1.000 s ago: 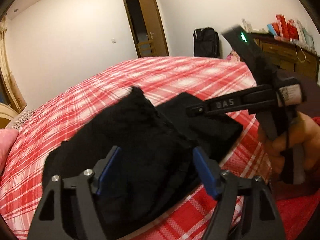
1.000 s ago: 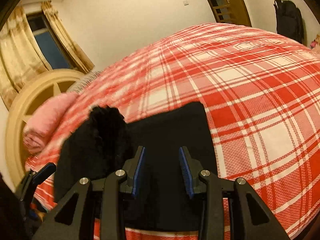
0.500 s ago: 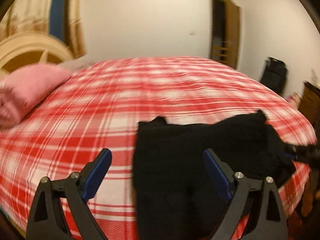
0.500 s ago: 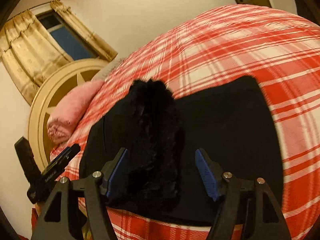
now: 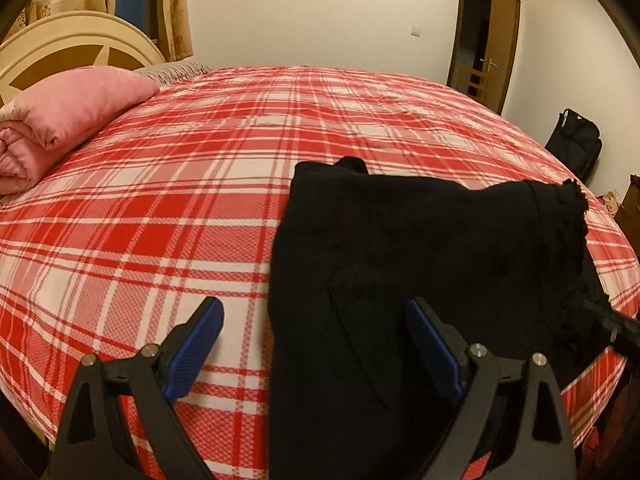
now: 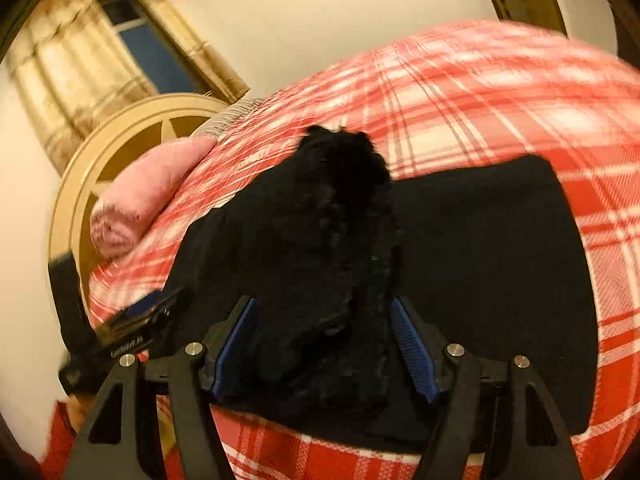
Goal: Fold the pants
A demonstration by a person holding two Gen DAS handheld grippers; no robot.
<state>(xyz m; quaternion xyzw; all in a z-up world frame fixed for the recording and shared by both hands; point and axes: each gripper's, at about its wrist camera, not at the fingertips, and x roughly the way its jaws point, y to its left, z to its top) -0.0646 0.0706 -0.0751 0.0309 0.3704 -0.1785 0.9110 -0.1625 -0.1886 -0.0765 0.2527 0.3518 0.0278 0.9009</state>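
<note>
Black pants [image 5: 420,240] lie folded on the red plaid bed [image 5: 160,220], near its front edge. My left gripper [image 5: 316,332] hovers over their left edge, open wide; one blue pad is over the bedspread, the other over the cloth. In the right wrist view the pants [image 6: 500,260] show a raised fleecy fold [image 6: 340,208]. My right gripper [image 6: 324,340] stands open around that fold, and its pads do not clearly press the cloth. The left gripper [image 6: 132,332] appears at the left of that view. The right gripper's tip [image 5: 612,320] pokes in at the far right.
A rolled pink quilt [image 5: 68,120] lies by the cream headboard [image 5: 80,40] at the left. A brown door [image 5: 484,36] and a black bag [image 5: 576,144] stand beyond the bed on the right. A hand in a red sleeve [image 6: 68,420] holds the left gripper.
The left gripper swung away from the right gripper toward the headboard and spread its jaws wider. The right gripper's jaws widened and now stand around the fleecy fold.
</note>
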